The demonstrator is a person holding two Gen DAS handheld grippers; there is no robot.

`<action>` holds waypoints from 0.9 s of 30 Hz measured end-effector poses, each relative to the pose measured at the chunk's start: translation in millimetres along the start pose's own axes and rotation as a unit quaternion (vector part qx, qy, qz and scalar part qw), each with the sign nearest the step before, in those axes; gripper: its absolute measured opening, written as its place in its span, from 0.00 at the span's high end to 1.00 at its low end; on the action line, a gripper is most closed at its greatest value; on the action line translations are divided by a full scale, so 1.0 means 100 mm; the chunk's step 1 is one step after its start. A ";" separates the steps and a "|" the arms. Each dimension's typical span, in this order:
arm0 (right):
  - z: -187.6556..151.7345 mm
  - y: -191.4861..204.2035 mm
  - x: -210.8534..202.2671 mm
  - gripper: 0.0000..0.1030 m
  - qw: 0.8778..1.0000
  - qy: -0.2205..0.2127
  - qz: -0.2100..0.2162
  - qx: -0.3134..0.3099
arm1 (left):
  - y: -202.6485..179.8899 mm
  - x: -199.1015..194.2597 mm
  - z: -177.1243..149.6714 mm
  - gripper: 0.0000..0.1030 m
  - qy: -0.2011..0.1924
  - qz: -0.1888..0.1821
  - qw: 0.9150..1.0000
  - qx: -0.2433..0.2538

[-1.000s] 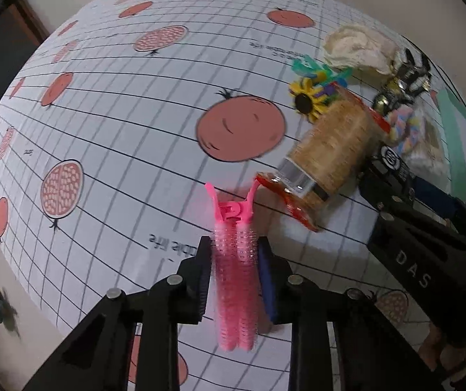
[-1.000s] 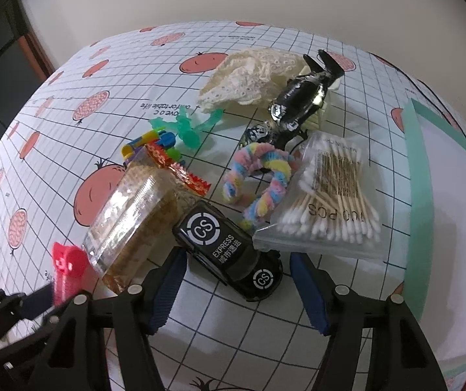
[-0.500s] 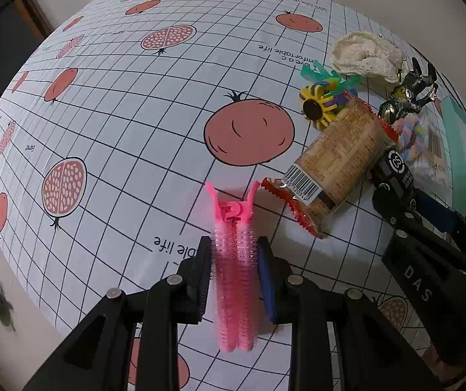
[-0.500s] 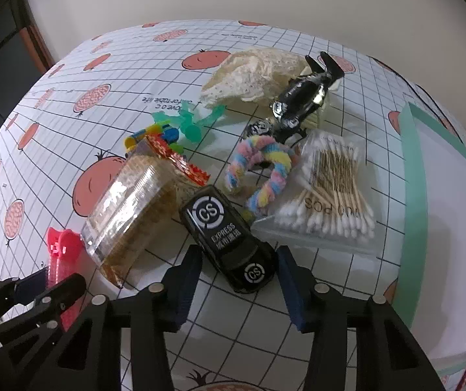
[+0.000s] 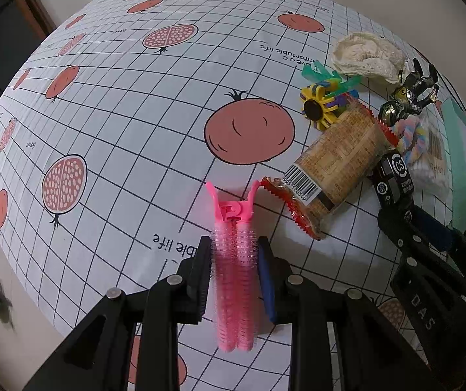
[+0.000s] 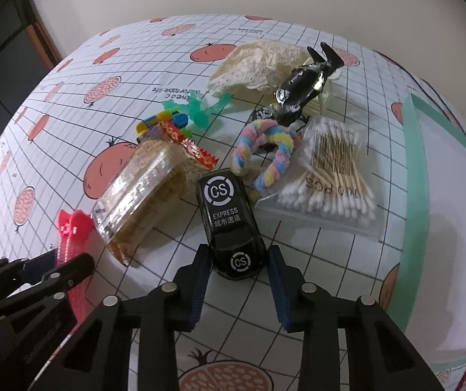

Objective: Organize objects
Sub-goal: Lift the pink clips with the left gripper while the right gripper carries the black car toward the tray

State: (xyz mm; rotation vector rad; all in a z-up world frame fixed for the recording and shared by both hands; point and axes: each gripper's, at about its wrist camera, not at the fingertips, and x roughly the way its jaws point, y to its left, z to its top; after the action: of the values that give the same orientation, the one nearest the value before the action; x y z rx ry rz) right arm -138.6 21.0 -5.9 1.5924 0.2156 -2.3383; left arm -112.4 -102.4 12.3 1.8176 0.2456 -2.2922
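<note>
We see the left gripper clamped on a pink hair-roller clip: two bristly pink rollers side by side, joined by a forked plastic hinge that points toward twelve o'clock over the fruit-print tablecloth. The right gripper has its jaws narrowed around the tail of a black toy car marked "CS EXPRESS"; whether the pads touch it we cannot tell. At ten o'clock from the car lies a snack packet with red crimped ends; at two o'clock, a bag of cotton swabs. A pastel twisted loop sits at twelve o'clock, and a green-rimmed tray at three.
</note>
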 end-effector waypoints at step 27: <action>-0.13 -0.16 -0.49 0.64 0.999 -0.038 0.009 0.008 | -0.02 -0.25 -0.01 0.73 -0.035 -0.028 0.999 -0.030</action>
State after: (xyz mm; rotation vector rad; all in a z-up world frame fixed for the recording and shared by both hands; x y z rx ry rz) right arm -115.6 47.9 33.9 1.5022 0.1643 -2.3880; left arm -106.4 -99.0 36.3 1.7190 0.3537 -2.3547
